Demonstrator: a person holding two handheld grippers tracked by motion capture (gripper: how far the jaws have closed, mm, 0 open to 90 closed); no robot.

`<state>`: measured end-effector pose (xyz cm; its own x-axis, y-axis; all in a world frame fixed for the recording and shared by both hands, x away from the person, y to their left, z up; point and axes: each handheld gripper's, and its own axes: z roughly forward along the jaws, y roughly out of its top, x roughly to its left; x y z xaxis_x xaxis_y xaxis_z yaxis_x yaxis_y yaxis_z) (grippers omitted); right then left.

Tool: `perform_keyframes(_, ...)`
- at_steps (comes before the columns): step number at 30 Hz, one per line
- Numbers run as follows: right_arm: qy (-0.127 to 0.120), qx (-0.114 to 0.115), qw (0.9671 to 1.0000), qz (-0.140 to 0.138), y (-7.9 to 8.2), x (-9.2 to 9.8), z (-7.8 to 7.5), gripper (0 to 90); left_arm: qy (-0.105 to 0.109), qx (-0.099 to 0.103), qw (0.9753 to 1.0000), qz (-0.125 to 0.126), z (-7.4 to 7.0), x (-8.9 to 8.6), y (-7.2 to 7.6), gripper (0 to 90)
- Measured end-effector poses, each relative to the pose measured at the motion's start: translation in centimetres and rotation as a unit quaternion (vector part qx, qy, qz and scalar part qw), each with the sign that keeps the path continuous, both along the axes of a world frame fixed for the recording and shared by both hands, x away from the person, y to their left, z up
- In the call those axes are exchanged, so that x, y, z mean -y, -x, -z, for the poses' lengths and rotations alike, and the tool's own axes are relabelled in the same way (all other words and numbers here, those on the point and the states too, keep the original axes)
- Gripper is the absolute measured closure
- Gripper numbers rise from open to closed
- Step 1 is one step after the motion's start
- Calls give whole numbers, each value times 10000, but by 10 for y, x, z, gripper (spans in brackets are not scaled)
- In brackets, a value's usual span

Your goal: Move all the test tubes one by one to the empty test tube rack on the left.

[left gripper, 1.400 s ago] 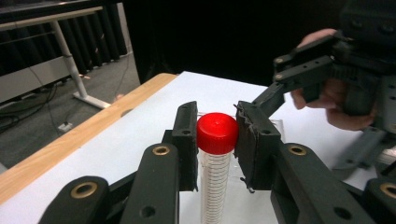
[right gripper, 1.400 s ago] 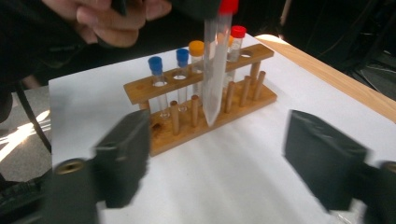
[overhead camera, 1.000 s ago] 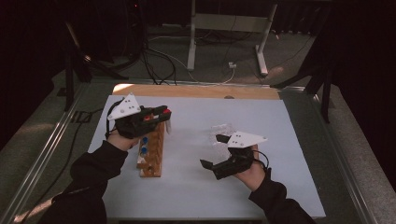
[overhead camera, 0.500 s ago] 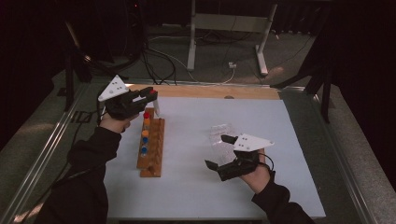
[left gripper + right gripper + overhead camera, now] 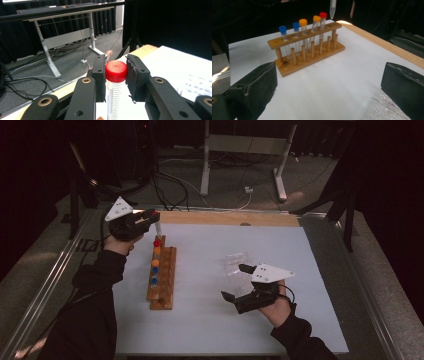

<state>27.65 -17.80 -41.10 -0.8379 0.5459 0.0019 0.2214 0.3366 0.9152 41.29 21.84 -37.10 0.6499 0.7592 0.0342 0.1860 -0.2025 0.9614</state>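
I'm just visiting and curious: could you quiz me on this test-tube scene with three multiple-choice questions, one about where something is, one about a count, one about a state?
1. Where is the tube held by the left gripper?
A. above the far end of the wooden rack
B. lying on the floor
C. inside the plastic bag

2. How many capped tubes stand in the rack?
A. two
B. five
C. eight

3. How do the right gripper's jaws stand?
A. shut on a tube
B. shut on the bag
C. open, holding nothing

Answers: 1 A, the red-capped tube hangs over the rack's end hole. 2 B, two blue, two orange, one red. 3 C, white table shows between the jaws.
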Motion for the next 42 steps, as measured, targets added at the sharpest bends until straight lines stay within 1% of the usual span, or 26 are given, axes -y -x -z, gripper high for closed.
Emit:
perform_keyframes(1,2,-1,10000,11,0,0,0,8,14,-14,10000,-12,2,0,0,717)
perform_keyframes(2,3,-7,10000,5,0,0,0,7,-18,-3,10000,-30,3,0,-1,717)
perform_keyframes(4,-19,-12,10000,0,0,1,0,7,49,-34,10000,-33,6,-2,-2,717)
perform_keyframes(6,-6,-8,10000,-3,1,0,0,7,1,-47,10000,-69,9,-3,-3,717)
perform_keyframes(8,-13,-17,10000,-9,1,0,-1,7,6,-122,9999,-77,13,-4,-4,717)
perform_keyframes(9,-4,-11,10000,3,1,0,-1,8,-24,-119,9999,-99,14,-4,-4,717)
perform_keyframes(11,1,-4,10000,4,1,0,-1,8,4,-167,9998,-90,17,-5,-4,717)
perform_keyframes(15,10,-3,10000,32,1,1,-2,8,-5,-195,9998,-100,22,-7,-3,718)
perform_keyframes(17,-14,-25,10000,31,1,2,-2,8,71,-223,9997,-122,25,-9,-3,718)
perform_keyframes(24,-10,-85,9999,52,0,2,-2,8,81,-319,9994,-142,37,-12,-3,717)
perform_keyframes(25,-10,-92,9999,56,0,2,-2,8,131,-350,9992,-136,40,-11,-3,717)
perform_keyframes(29,-9,-83,10000,50,1,2,-3,7,191,-427,9988,-156,49,-12,-3,718)
perform_keyframes(33,-18,-81,9999,58,1,3,-3,8,208,-495,9984,-179,58,-12,-3,717)
perform_keyframes(40,-9,-80,9999,60,1,3,-4,8,265,-549,9979,-200,65,-13,-3,717)
perform_keyframes(42,-11,-82,9999,60,1,3,-4,8,247,-559,9979,-198,66,-14,-3,717)
